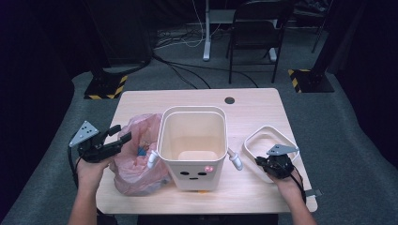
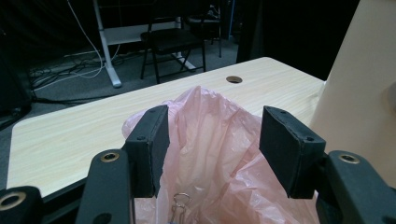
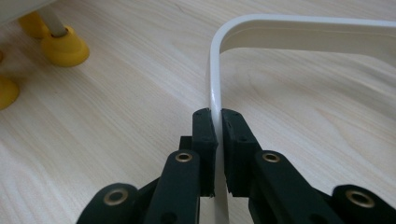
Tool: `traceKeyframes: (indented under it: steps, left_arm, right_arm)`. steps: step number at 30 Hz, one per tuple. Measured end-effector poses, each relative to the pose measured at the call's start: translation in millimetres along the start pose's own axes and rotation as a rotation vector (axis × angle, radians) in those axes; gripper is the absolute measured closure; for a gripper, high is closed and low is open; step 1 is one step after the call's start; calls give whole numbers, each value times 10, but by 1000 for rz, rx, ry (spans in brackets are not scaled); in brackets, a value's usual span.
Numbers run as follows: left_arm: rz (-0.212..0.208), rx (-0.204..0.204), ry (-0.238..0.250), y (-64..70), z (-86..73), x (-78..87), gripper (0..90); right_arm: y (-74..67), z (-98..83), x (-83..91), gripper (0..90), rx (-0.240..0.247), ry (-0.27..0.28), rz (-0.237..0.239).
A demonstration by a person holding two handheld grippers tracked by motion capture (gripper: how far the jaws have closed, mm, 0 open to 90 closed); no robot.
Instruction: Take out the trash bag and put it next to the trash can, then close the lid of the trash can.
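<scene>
A white bin [image 1: 162,136] with a face drawn on its front stands at the table's middle. A crumpled pink plastic bag [image 1: 136,161] lies against its left side. My left gripper [image 1: 119,135] hovers at the bag's left edge. In the left gripper view its jaws [image 2: 212,140] stand wide open, with the bag's peak [image 2: 205,109] rising between them and a binder clip [image 2: 180,205] below. A white rounded-square ring [image 1: 270,131] lies flat to the right of the bin. My right gripper [image 1: 264,162] is shut on the ring's near side; its pads [image 3: 205,130] pinch the thin white rim [image 3: 299,28].
The bin's yellow feet [image 3: 63,46] sit left of the ring, and its wall [image 2: 359,93] rises just right of the left gripper. A cable hole [image 1: 229,100] lies at the table's far edge. A folding chair [image 1: 256,28] and floor cables sit beyond.
</scene>
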State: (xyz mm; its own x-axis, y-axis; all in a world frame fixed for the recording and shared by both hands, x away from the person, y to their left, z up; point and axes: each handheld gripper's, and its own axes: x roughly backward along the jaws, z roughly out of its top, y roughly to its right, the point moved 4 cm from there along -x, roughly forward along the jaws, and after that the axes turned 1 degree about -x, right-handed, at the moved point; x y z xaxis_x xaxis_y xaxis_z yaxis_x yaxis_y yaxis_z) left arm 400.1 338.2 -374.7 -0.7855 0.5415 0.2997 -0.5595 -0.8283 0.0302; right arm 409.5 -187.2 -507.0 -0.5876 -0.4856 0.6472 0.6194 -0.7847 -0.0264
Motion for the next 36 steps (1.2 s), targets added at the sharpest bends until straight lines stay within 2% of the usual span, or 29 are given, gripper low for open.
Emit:
traceKeyframes:
  steps: [9,24,36]
  left_arm:
    - [1,-5,-2,5,-1,-2,424]
    - [-1,-9,-4,20,4,-3,424]
    - [-9,-7,-3,41,26,8,423]
  right_arm:
    - [-36,80,138,843,12,46,20]
    - [-95,179,290,843,25,73,43]
    - [-167,376,507,843,51,117,72]
